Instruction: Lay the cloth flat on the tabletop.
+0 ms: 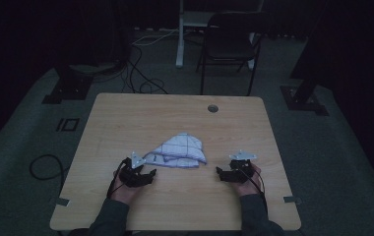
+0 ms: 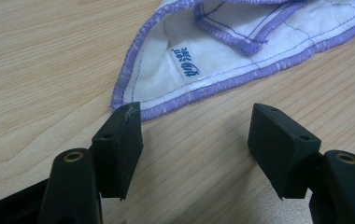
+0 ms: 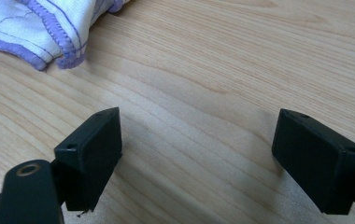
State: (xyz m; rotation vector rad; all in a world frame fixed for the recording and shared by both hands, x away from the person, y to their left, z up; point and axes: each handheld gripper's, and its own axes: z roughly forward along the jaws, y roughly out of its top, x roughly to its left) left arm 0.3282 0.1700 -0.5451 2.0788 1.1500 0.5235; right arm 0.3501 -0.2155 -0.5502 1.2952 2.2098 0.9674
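Crumpled white cloth (image 1: 180, 151), purple-stitched edges

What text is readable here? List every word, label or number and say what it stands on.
"妙洁": blue characters, as best they read, on the small white tag sewn inside the purple hem of the white cloth, seen in the left gripper view.
No other text: none shows on the wooden table or on either gripper. In the high view the tag is too small to make out.
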